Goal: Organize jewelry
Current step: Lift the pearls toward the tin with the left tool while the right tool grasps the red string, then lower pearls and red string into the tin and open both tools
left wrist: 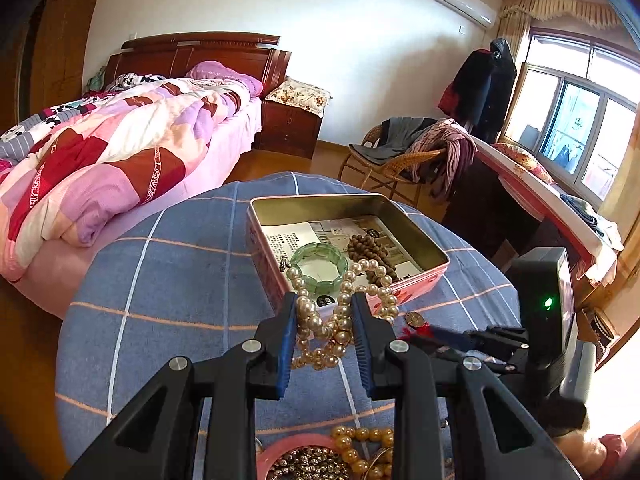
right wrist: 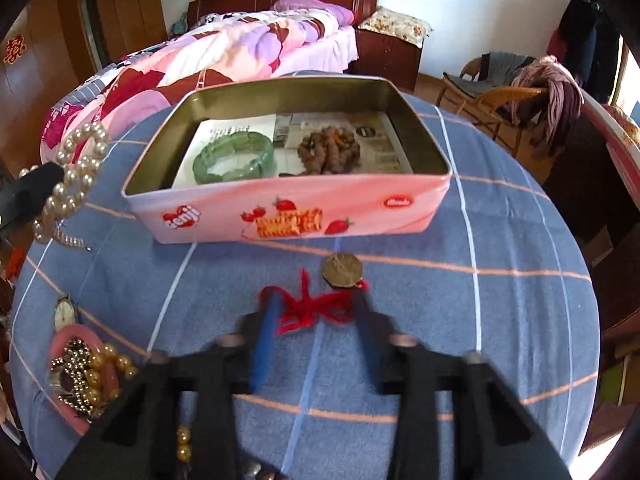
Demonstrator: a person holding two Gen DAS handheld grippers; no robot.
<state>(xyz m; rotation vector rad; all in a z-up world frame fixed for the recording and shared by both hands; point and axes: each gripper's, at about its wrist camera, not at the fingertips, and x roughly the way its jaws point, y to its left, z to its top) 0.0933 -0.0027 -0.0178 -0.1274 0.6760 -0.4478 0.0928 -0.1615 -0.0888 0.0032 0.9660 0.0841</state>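
Observation:
My left gripper (left wrist: 325, 316) is shut on a white pearl necklace (left wrist: 340, 312) and holds it above the near rim of the pink biscuit tin (left wrist: 424, 236). The pearls (right wrist: 78, 176) also hang at the left of the right wrist view. The tin (right wrist: 280, 208) holds a green bracelet (right wrist: 234, 160) and a brown bead string (right wrist: 330, 150). My right gripper (right wrist: 316, 304) is open around a red cord (right wrist: 316, 310) tied to a bronze coin pendant (right wrist: 343, 270) on the blue checked cloth.
A pink dish (right wrist: 86, 376) with gold and metal beads sits at the table's near left, with a small watch (right wrist: 64, 312) beside it. Loose beads (right wrist: 184, 446) lie near the front edge. A bed (left wrist: 100, 152) and a wicker chair (left wrist: 400, 160) stand beyond.

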